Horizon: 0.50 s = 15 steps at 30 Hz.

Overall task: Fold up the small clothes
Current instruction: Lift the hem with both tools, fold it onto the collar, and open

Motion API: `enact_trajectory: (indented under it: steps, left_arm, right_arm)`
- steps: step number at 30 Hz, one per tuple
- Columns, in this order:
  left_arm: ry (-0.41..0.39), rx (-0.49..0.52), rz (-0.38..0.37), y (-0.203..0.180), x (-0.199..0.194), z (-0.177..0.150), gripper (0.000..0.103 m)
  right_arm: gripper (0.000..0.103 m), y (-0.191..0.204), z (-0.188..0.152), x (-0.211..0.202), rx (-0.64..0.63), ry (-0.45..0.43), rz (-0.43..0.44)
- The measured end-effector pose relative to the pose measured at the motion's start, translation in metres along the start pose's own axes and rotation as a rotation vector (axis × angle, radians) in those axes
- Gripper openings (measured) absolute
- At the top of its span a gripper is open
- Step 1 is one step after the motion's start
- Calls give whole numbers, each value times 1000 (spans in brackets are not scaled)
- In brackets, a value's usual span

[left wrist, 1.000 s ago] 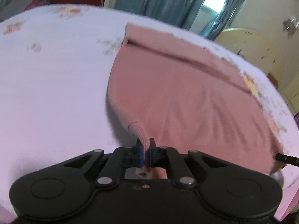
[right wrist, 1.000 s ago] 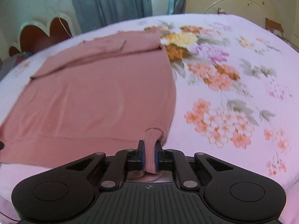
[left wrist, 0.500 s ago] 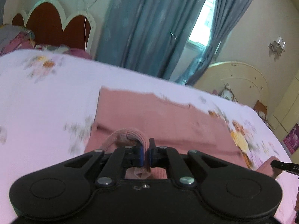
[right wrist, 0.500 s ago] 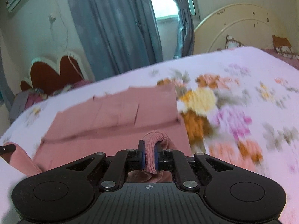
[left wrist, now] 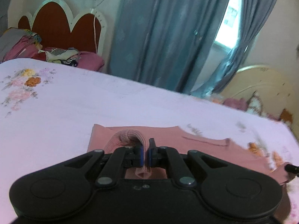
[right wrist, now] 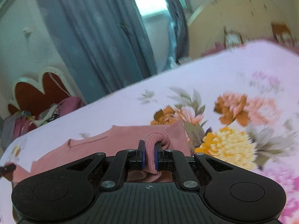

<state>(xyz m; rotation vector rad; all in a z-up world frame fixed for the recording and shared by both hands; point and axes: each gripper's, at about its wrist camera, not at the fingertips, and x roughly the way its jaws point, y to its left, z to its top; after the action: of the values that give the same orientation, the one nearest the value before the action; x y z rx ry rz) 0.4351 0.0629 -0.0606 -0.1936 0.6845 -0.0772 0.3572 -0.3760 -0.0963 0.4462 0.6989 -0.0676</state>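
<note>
A pink knit garment (left wrist: 201, 147) lies on the flowered bed; it also shows in the right wrist view (right wrist: 119, 140). My left gripper (left wrist: 145, 154) is shut on its ribbed hem corner, which bulges up in a loop over the left finger. My right gripper (right wrist: 149, 155) is shut on the other ribbed hem corner. Both corners are carried over the garment's far part, close to its top edge. The tip of the right gripper (left wrist: 291, 168) shows at the right edge of the left wrist view. Most of the garment is hidden under the gripper bodies.
The lilac flowered bedsheet (left wrist: 74, 100) stretches beyond the garment. A heap of clothes (left wrist: 46, 54) lies by the red headboard (left wrist: 61, 28). Blue curtains (left wrist: 158, 33) hang behind. A cream footboard (left wrist: 261, 85) stands at the far right.
Both grippers have carried the hem corners up and forward over the garment toward its top edge. Much less of the garment shows ahead of the fingers than before.
</note>
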Motion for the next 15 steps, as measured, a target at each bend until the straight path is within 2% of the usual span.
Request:
enact_trajectory:
  steps: [6, 8, 9, 10, 11, 12, 13, 15]
  left_arm:
    - [76, 47, 62, -1, 47, 0, 6]
    - [90, 63, 73, 1, 53, -1, 15]
    - [88, 73, 76, 2, 54, -1, 20]
    - [83, 83, 81, 5, 53, 0, 31]
    - [79, 81, 73, 7, 52, 3, 49]
    - [73, 69, 63, 12, 49, 5, 62]
    - [60, 54, 55, 16, 45, 9, 81]
    - [20, 50, 41, 24, 37, 13, 83]
  right_arm:
    - [9, -12, -1, 53, -20, 76, -47]
    - [9, -15, -1, 60, -16, 88, -47]
    - [9, -17, 1, 62, -10, 87, -36]
    - [9, -17, 2, 63, -9, 80, -27]
    - [9, -17, 4, 62, -12, 74, -19]
    - [9, -17, 6, 62, -16, 70, -9]
    - [9, -17, 7, 63, -20, 67, 2]
    - [10, -18, 10, 61, -27, 52, 16]
